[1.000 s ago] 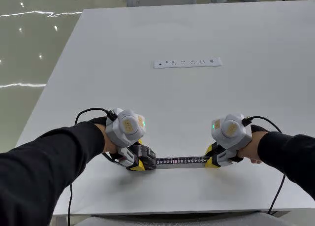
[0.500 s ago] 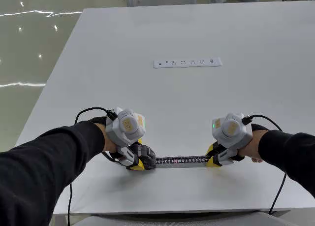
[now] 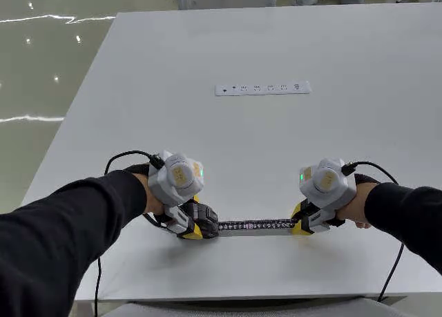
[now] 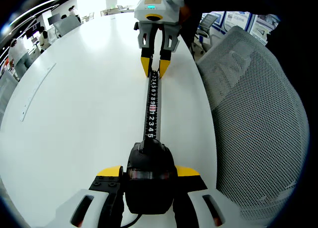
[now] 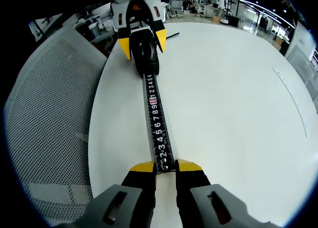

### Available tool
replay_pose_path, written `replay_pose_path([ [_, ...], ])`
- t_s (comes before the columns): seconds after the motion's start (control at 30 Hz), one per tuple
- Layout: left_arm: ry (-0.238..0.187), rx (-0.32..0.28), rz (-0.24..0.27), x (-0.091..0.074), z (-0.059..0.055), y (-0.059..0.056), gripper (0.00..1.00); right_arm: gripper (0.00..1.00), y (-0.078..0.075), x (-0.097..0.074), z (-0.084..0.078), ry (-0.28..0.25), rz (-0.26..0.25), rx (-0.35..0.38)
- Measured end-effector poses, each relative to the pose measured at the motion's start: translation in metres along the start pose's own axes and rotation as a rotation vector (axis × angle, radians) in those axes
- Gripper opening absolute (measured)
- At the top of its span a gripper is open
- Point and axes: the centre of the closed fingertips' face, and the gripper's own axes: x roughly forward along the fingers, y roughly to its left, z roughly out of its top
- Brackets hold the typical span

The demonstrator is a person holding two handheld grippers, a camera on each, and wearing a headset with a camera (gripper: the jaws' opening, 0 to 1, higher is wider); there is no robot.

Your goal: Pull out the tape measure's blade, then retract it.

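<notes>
I looked down on a broad white table (image 3: pixel 276 41) with a white power strip (image 3: pixel 263 88) lying flat near its middle. Left of it, the glossy grey-green floor (image 3: pixel 41 68) mirrored streaks of light. A grey mesh chair (image 4: pixel 253 114) stood at the near edge.

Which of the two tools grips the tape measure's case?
The left tool, jaws around the black tape measure case; the right tool pinches the numbered blade at its tip.

L tool (image 3: pixel 194 228) grips tape case (image 3: pixel 205 219), R tool (image 3: pixel 299 228) pinches blade (image 3: pixel 255 225) end
</notes>
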Motion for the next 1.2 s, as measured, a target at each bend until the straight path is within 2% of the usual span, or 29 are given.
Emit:
replay_pose_path([
  [1.2, -0.005, -0.003, 0.002, 0.000, 0.000, 0.001, 0.34, 0.10, -0.003, -0.006, -0.012, 0.019, -0.007, 0.016],
])
